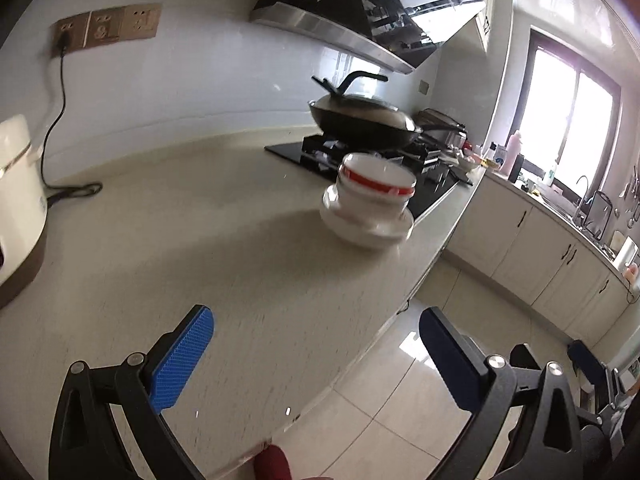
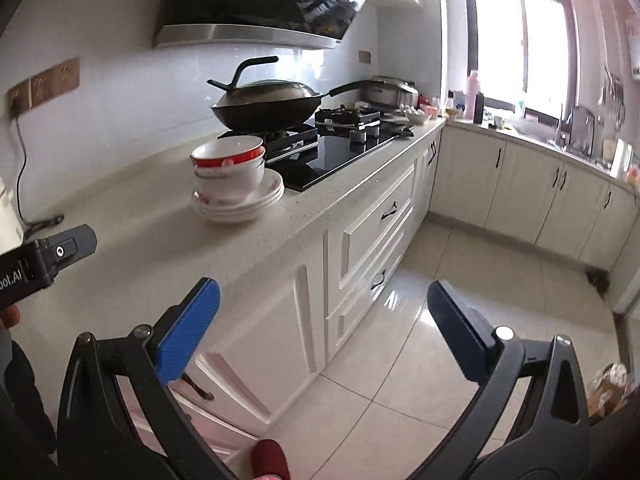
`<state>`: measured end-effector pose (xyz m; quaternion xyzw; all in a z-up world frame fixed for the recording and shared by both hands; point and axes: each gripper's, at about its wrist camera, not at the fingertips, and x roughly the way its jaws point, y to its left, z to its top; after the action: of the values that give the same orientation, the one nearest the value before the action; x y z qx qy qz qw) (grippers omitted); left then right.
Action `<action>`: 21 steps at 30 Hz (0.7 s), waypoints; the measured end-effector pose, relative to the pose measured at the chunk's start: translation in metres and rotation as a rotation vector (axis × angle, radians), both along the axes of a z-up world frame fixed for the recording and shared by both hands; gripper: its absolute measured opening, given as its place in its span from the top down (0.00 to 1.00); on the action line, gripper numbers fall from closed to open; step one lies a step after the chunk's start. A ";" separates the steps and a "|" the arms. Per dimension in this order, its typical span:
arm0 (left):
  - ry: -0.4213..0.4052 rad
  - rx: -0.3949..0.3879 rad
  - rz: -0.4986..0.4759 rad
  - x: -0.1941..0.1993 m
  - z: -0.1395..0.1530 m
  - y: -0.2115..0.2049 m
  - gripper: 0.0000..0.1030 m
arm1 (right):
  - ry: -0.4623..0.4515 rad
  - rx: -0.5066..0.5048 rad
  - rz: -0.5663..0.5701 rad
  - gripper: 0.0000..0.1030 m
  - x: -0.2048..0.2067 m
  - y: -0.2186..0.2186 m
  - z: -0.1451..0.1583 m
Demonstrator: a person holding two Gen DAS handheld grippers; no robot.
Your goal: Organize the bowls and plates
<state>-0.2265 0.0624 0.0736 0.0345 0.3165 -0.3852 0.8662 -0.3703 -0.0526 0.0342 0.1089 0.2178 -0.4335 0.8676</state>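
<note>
Two nested white bowls with red bands (image 1: pixel 376 186) sit on a stack of white plates (image 1: pixel 366 230) on the beige counter (image 1: pixel 192 232), beside the hob. In the right wrist view the same bowls (image 2: pixel 228 164) stand on the plates (image 2: pixel 244 206), which have a faint pink pattern. My left gripper (image 1: pixel 316 324) is open and holds nothing; it hangs over the counter's front edge, well short of the stack. My right gripper (image 2: pixel 324 300) is open and holds nothing too, out over the cabinet fronts and floor. The left gripper's dark body (image 2: pixel 52 256) shows at the left edge of the right wrist view.
A lidded black wok (image 2: pixel 266 108) sits on the black hob (image 2: pixel 340 156) just behind the stack. A white rice cooker (image 1: pixel 18 204) with a black cable (image 1: pixel 74 190) stands at the counter's left. Cabinets (image 2: pixel 368 216), a tiled floor (image 2: pixel 480 280) and a red slipper (image 2: pixel 270 460) lie below.
</note>
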 end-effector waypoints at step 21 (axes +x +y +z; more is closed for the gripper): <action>-0.016 -0.002 0.032 0.010 -0.011 0.027 0.00 | 0.013 -0.057 0.082 0.00 0.015 0.028 -0.002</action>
<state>-0.2162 0.0890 0.0629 0.0319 0.3096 -0.3713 0.8748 -0.3556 -0.0244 0.0324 0.0723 0.2152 -0.4043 0.8860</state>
